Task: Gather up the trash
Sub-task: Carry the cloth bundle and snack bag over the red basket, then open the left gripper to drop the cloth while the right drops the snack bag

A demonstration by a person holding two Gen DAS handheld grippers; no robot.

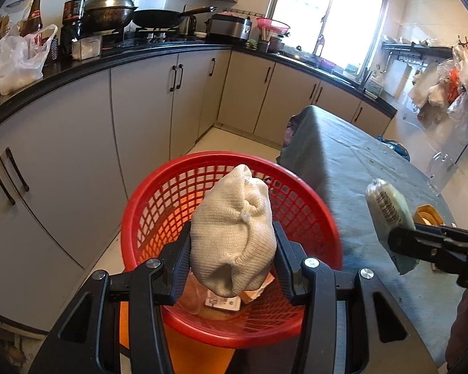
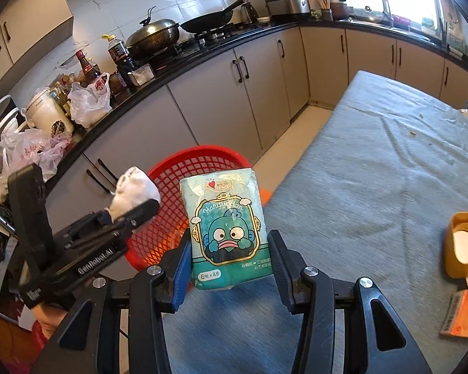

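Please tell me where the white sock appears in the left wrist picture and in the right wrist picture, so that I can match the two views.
Left wrist: the sock is at lower centre, clamped in the left gripper, above the red basket.
Right wrist: the sock is at middle left, in the left gripper seen from the side.
Shared landmark: the red basket beside the grey-covered table.

We see a lidded wok [image 1: 109,7] beside a black pan [image 1: 159,18] on the stove, a white bag [image 1: 18,59] on the counter, and a grey tablecloth [image 2: 374,162].
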